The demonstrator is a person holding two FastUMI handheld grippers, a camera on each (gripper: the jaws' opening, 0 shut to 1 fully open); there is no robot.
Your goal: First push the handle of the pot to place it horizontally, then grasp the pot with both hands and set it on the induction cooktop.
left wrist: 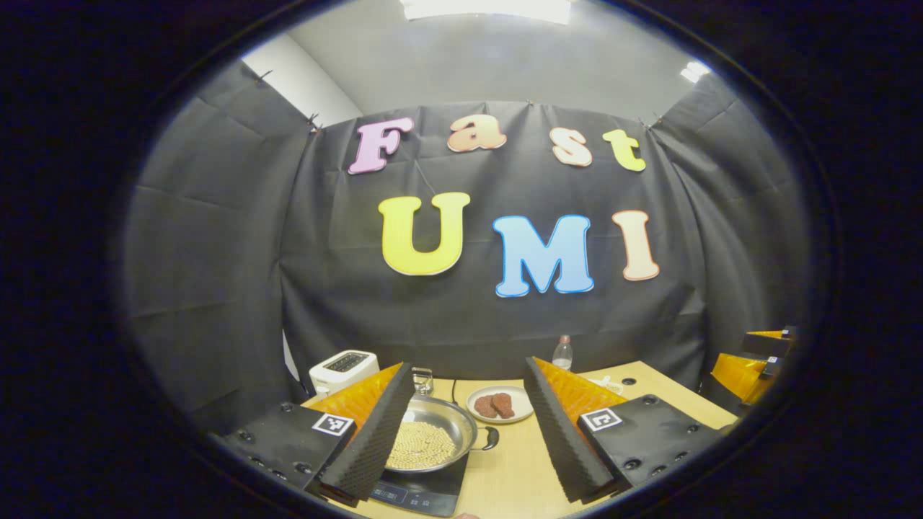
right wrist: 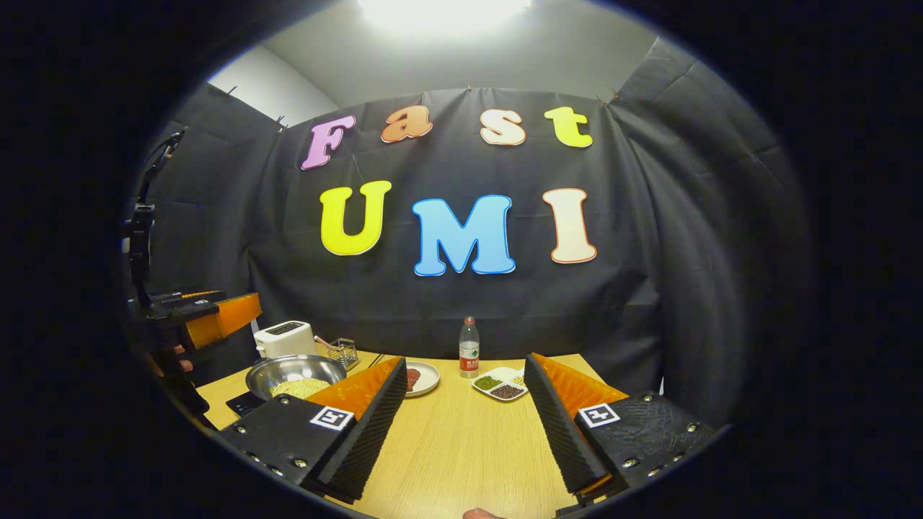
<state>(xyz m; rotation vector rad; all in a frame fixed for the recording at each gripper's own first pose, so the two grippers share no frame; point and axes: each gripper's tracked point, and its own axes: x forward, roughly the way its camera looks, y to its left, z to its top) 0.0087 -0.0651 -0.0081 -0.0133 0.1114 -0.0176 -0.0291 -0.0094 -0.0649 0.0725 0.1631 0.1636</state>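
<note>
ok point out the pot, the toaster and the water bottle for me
pot (left wrist: 440, 418), left gripper view, on the bare inner wall above the beans
toaster (right wrist: 285, 339), right gripper view, on its white front side
water bottle (right wrist: 469, 347), right gripper view, on the body at the label

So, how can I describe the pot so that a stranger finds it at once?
Start from the wooden table before the black cloth wall, and go to the white toaster on its left side. Just in front lies the pot, on the black induction cooktop: the only shiny metal bowl, filled with pale beans.
</note>
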